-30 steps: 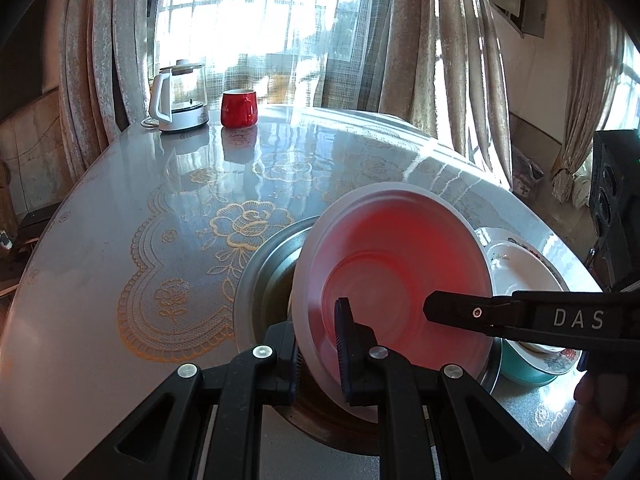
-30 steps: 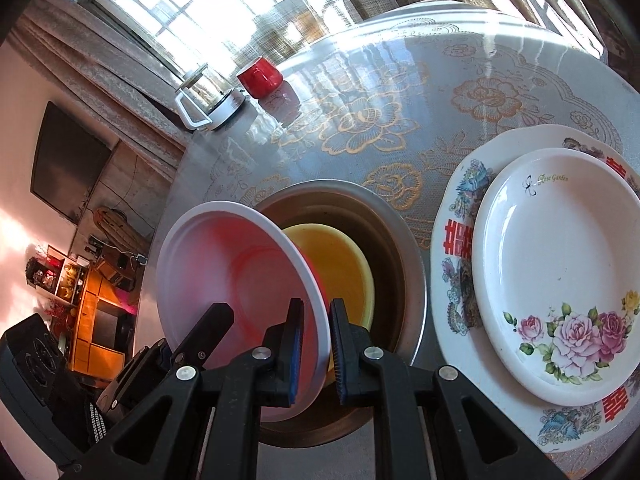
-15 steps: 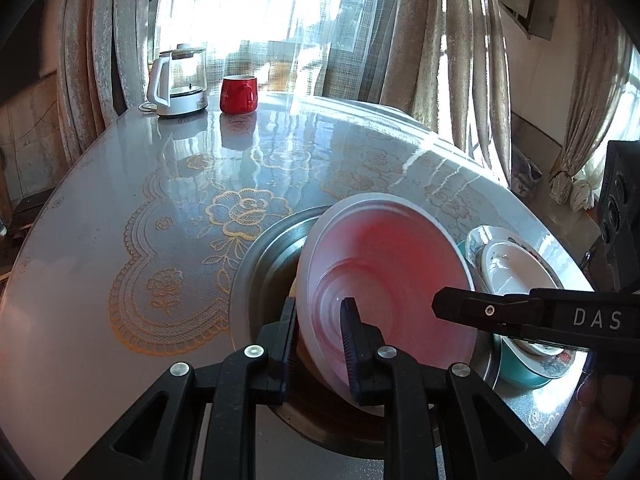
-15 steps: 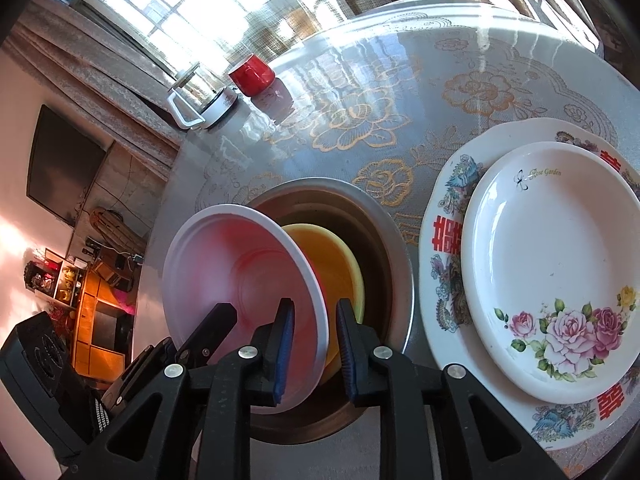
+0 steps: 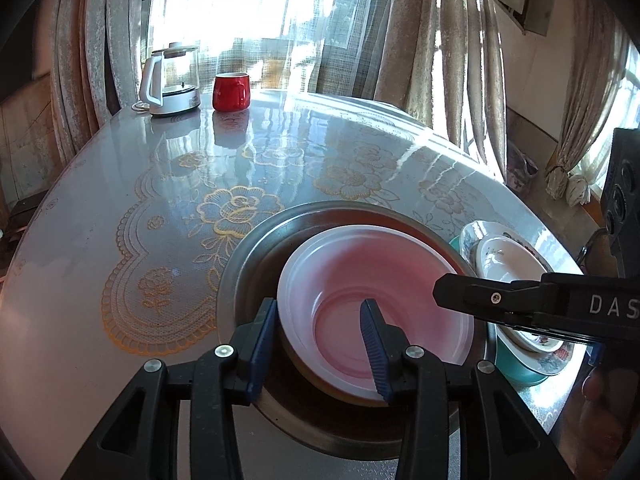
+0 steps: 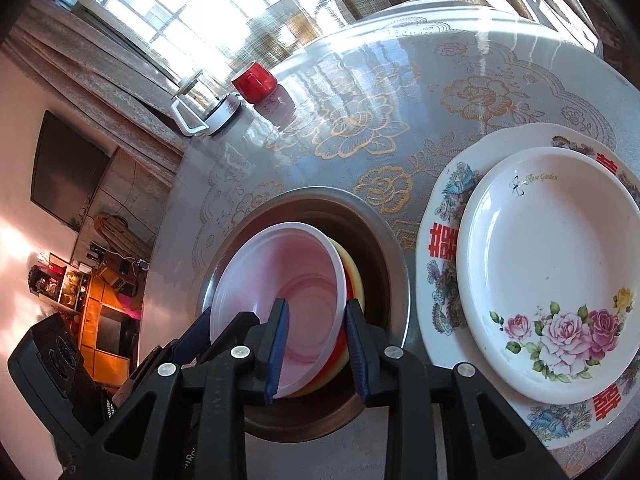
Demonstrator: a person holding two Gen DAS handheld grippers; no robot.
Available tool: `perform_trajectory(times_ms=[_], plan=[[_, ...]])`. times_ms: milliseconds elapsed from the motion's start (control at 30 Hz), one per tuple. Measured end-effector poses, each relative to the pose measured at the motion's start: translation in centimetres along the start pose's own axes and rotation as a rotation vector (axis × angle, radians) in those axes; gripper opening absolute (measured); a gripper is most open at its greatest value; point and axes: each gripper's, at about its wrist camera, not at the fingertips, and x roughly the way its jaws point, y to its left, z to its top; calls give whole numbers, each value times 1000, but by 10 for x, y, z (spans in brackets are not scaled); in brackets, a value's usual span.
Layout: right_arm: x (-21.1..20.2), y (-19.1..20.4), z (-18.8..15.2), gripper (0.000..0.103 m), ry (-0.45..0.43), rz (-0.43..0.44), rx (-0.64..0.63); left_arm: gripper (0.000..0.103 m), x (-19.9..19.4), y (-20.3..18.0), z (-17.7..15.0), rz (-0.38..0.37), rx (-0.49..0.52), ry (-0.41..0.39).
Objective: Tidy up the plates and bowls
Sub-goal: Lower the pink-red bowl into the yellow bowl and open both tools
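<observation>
Both claws wide astride pink bowl; yellow bowl visible only right view.

bowls 3: pink, yellow, steel | plates 2 | mug 1 | kettle 1

Home dining rm: lace-cloth table w/ kettle, mug, curtains, TV.

Each black tool has 2 blue-padded fingers, silver screws; one reads "DAS".
</observation>
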Motion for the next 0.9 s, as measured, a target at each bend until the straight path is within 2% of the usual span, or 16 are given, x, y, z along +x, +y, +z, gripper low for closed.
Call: perform_trajectory(times_ms=[133,367,700,900], plan=[[-6,0,2,30,-32,-4,-16,45,-6,6,4,2,-24,-18],[-15,-1,2,30,-73,23,-18,57,-15,12,8,12,-48,-51],[-20,-7,-2,31,-100,51,-5,62,-19,14,10,41,-60,-52],[-24,-11,-10,31,-104,35,-13,65,-21,17,10,49,-78,-53]])
